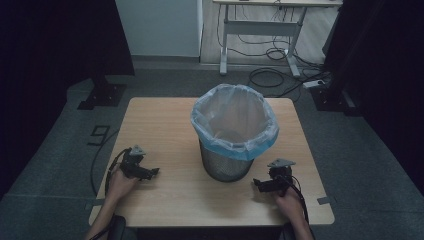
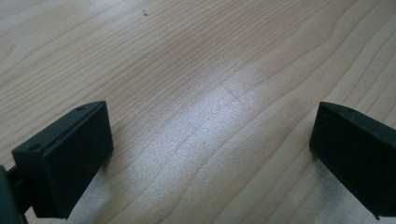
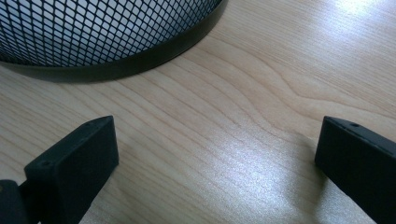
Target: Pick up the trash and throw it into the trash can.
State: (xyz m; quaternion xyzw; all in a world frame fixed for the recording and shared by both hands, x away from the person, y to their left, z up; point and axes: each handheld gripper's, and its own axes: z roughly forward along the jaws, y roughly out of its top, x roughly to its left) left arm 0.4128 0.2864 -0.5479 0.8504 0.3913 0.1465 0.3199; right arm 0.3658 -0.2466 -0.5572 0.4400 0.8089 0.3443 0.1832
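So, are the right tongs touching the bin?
No, the right tongs stand open over bare table, apart from the bin.

Both grippers black, each with 2 blocky rectangular jaws, small screw holes in the jaw tops. Left gripper (image 1: 152, 172) and right gripper (image 1: 256, 183) each carry a grey 3-cornered plate on top. Black cable trails from each. Forearms bare, no sleeves visible.

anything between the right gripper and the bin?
Nothing visible. In the right gripper view, bare table runs from the open jaws up to the base of the bin. In the high view, the right gripper sits just off the bin's lower right, with a clear gap.
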